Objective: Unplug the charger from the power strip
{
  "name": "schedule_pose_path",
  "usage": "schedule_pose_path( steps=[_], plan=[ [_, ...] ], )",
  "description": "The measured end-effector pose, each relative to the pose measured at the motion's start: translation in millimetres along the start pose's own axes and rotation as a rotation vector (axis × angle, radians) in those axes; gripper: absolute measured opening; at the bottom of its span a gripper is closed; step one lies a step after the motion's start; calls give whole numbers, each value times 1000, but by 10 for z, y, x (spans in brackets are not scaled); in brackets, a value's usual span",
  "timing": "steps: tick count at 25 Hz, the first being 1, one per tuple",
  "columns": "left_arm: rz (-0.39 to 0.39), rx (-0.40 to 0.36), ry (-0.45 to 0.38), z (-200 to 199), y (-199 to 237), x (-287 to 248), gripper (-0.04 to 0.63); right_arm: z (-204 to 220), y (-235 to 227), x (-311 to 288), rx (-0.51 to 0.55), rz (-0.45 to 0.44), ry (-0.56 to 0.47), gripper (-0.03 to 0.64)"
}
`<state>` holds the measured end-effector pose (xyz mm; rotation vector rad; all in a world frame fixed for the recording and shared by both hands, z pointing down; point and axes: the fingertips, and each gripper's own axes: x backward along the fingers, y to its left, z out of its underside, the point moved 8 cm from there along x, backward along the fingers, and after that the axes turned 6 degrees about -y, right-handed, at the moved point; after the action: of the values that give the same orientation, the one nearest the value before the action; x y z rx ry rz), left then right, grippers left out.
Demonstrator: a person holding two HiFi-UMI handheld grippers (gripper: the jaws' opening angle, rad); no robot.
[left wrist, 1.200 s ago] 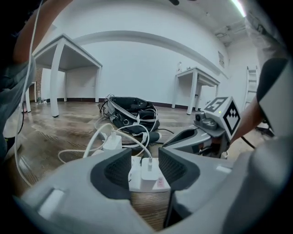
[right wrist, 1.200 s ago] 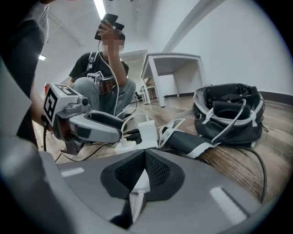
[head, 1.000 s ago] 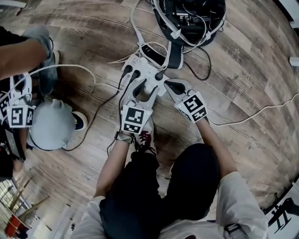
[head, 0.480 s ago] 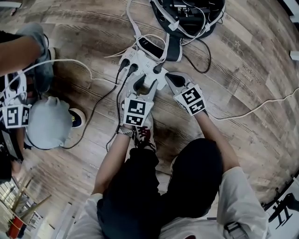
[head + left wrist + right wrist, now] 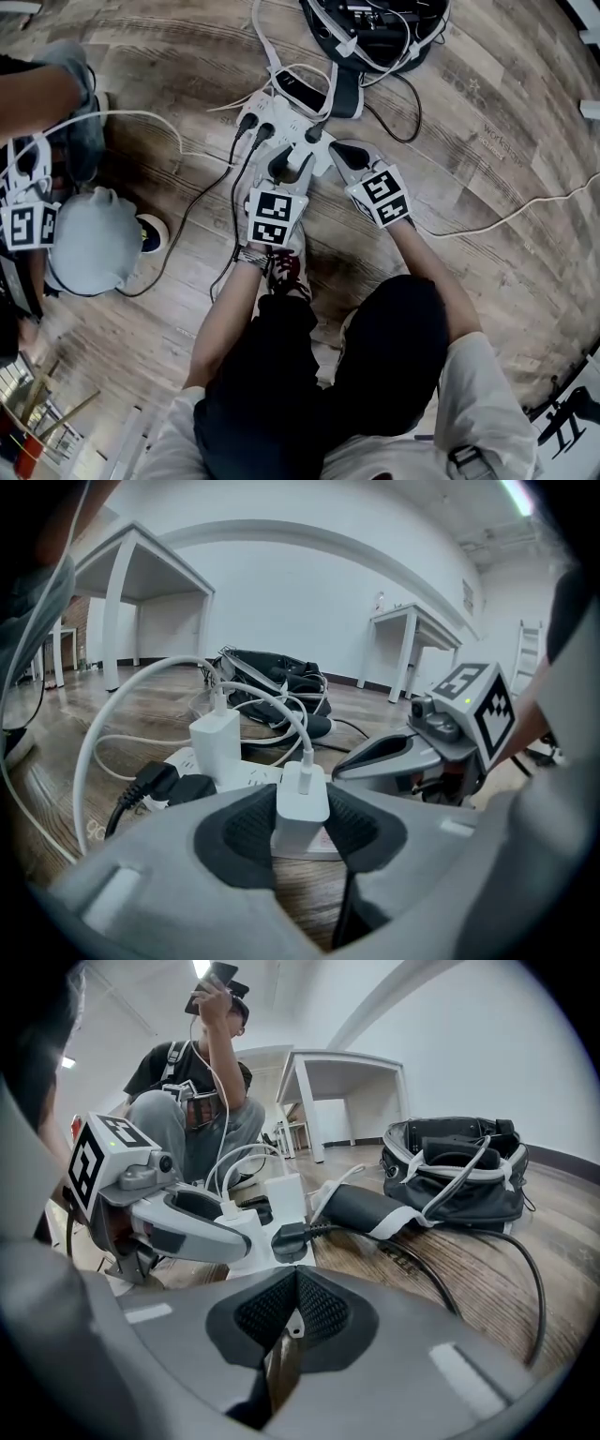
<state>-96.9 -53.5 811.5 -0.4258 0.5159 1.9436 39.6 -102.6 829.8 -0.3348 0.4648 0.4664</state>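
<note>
Left gripper view is showing the left gripper (image 5: 300, 841) closing its jaws about the white charger (image 5: 302, 803). The charger is standing upright, plugged into the white power strip (image 5: 246, 778) on the wooden floor (image 5: 469, 141). The dark pads are sitting just beside its two flanks, and firm contact is not confirmable. A second white charger (image 5: 217, 747) and two black plugs (image 5: 157, 785) are occupying sockets further along. The right gripper (image 5: 295, 1312) is resting near the strip's end, jaws together and holding nothing.
</note>
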Motion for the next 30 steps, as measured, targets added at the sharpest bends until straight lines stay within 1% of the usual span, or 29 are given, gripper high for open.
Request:
schedule_pose_path(
  steps=[3,5,6,7,9,11,14,15,17,19,23,24,25,26,27,30],
  plan=[
    [24,103,-25,16,28,2,162,11,9,12,12,12,-14,2],
    [33,139,-37,22,42,3,164,20,12,14,22,16,-17,2],
    [36,141,-39,23,46,4,164,19,13,11,34,12,-12,2],
    [35,133,-38,23,46,6,163,15,15,8,47,6,-5,2],
    [27,94,-28,22,31,13,160,12,21,6,59,-5,3,2],
    [10,34,-14,21,11,21,152,13,21,9,49,-10,3,2],
    [-12,-79,1,-9,-38,4,143,11,0,15,32,-6,-2,2],
    [-17,-104,8,-17,-55,-2,141,13,-5,14,30,-5,-5,2],
    [-21,-113,21,-22,-65,-3,140,17,-3,11,35,-6,-9,2],
    [-13,-66,23,-19,-46,7,142,15,7,10,41,-8,-14,2],
    [21,90,-3,-3,12,22,153,10,2,18,40,-14,-17,2],
    [28,112,-7,-1,21,20,157,10,-3,19,34,-14,-21,2],
    [31,117,-7,-2,26,18,160,12,-8,20,27,-13,-25,2],
    [28,100,-2,-4,23,16,160,16,-10,20,22,-11,-30,2],
    [21,62,8,-9,13,14,156,21,-8,19,20,-10,-32,2],
    [-1,-72,44,-41,-41,2,143,29,-5,20,22,-11,-34,2]
  ],
)
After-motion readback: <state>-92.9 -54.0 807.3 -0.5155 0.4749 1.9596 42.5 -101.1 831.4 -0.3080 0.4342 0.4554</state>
